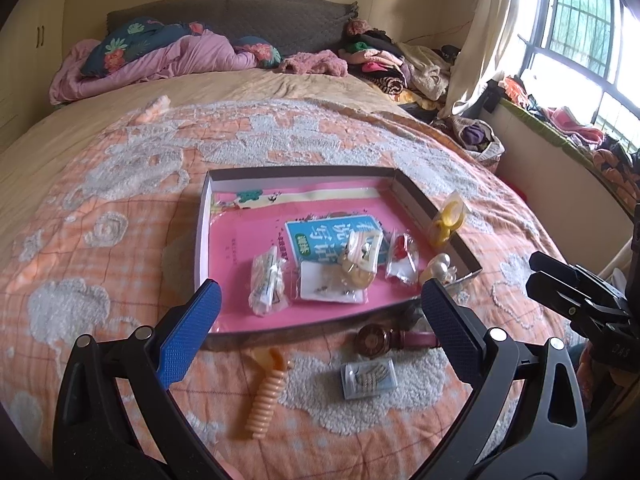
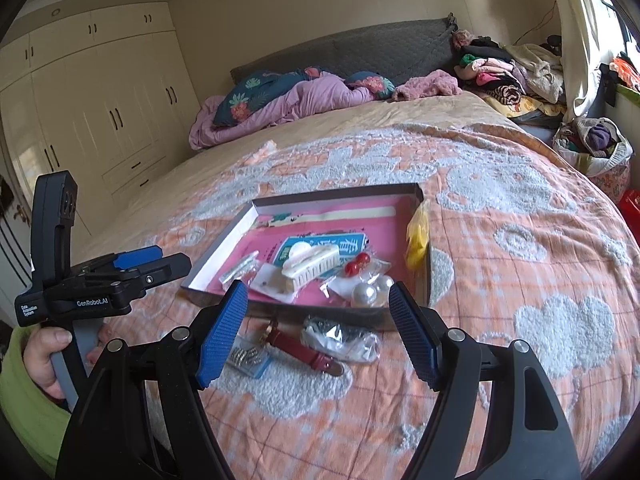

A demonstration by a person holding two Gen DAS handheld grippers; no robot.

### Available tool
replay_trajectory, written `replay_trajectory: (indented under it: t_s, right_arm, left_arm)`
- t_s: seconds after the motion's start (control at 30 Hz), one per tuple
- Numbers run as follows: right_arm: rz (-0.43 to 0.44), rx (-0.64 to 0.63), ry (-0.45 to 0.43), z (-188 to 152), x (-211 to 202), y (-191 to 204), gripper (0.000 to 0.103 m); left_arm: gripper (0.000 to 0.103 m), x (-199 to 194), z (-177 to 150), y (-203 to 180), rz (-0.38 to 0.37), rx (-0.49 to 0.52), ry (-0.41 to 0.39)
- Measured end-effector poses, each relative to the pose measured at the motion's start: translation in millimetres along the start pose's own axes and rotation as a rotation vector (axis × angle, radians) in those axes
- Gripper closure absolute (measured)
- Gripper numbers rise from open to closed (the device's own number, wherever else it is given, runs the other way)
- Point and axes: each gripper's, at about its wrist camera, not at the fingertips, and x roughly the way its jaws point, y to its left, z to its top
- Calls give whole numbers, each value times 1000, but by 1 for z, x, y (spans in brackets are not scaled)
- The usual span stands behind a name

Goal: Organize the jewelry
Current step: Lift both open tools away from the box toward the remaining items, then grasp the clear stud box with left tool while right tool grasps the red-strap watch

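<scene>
Both hand-held grippers wide apart, empty, hovering over the bed.
Left hand-held gripper [image 1: 320, 316] and right hand-held gripper [image 2: 316, 320] gape at the near edge of the shallow pink-lined cardboard tray [image 1: 204, 216]; bagged trinkets inside it, red-strap watch [image 2: 304, 350] and ribbed peach hair clip [image 1: 268, 396] just in front on the orange quilt.

A shallow open box [image 1: 202, 224] with a pink floor lies on the bed, holding bagged trinkets, a white hair claw [image 2: 310, 266] and pearl earrings [image 2: 372, 290]. Nearer, outside it, lie a red-strapped watch [image 2: 306, 350], a peach spiral clip [image 1: 268, 394] and a small packet [image 1: 368, 378].
</scene>
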Motion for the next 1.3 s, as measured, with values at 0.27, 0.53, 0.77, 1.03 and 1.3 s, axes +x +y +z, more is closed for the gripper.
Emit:
replay_trajectory:
  t_s: [0.27,0.53,0.77,1.03,1.3]
  right_arm:
    - [-15,-1,38,-12,3,0,31]
    - [-31,-13,104,-27,14,0,34]
    - [-41,-29,173,-40,35,-1,54]
    - [-33,-46,235,-51,57,-4,73]
    - [-25,-80,269,-56,73,-1,76]
  left_arm:
    - [10,-1,-14,1,18,6,32]
    - [10,0,-32,0,29,22,75]
    - [10,9,-47,-6,30,59,124]
    - [10,26,-61,-14,20,99,191]
    - [10,36,-70,-18,6,122,218]
